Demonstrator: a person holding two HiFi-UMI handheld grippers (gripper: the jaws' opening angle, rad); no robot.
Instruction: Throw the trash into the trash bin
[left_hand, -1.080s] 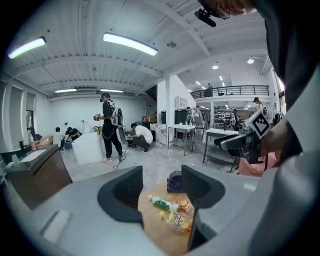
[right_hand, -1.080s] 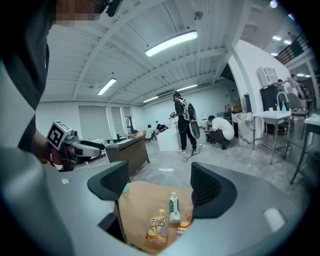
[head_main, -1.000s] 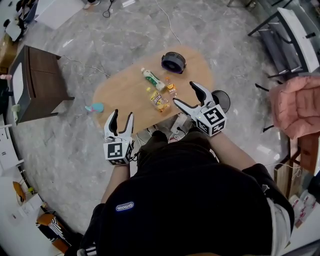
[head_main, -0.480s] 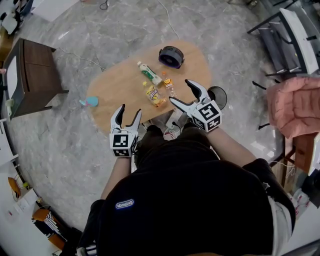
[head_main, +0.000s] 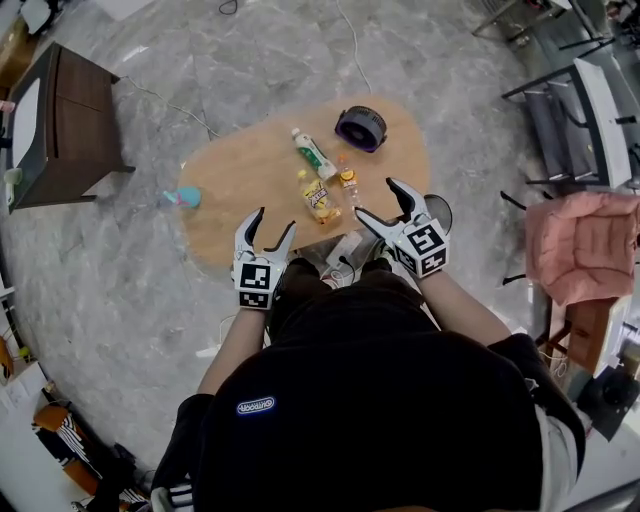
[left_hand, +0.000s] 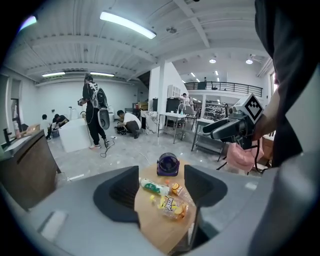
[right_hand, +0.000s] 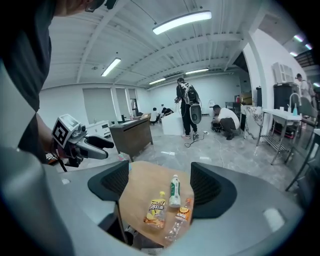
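Observation:
Three pieces of trash lie on the oval wooden table (head_main: 240, 180): a white bottle with a green label (head_main: 313, 155), a yellow snack bag (head_main: 320, 198) and a clear bottle with an orange label (head_main: 347, 185). A dark purple round container (head_main: 360, 128) stands at the table's far end. My left gripper (head_main: 273, 222) hangs open and empty over the near edge, left of the snack bag. Just right of the bottles, my right gripper (head_main: 375, 198) is also open and empty. The left gripper view shows the bag (left_hand: 172, 204) ahead between the jaws. The right gripper view shows the bag (right_hand: 156, 212) and the green-label bottle (right_hand: 174, 191).
A dark round bin (head_main: 440, 210) stands on the floor by the table's right edge. A dark wooden cabinet (head_main: 55, 120) is at far left, a turquoise object (head_main: 185, 196) lies on the floor, and pink cloth (head_main: 580, 245) drapes a chair at right. People work in the background.
Both grippers have sunk toward the table's near edge, the left one drawing closer to the snack bag. Their jaws stand as wide as before. The trash has not moved.

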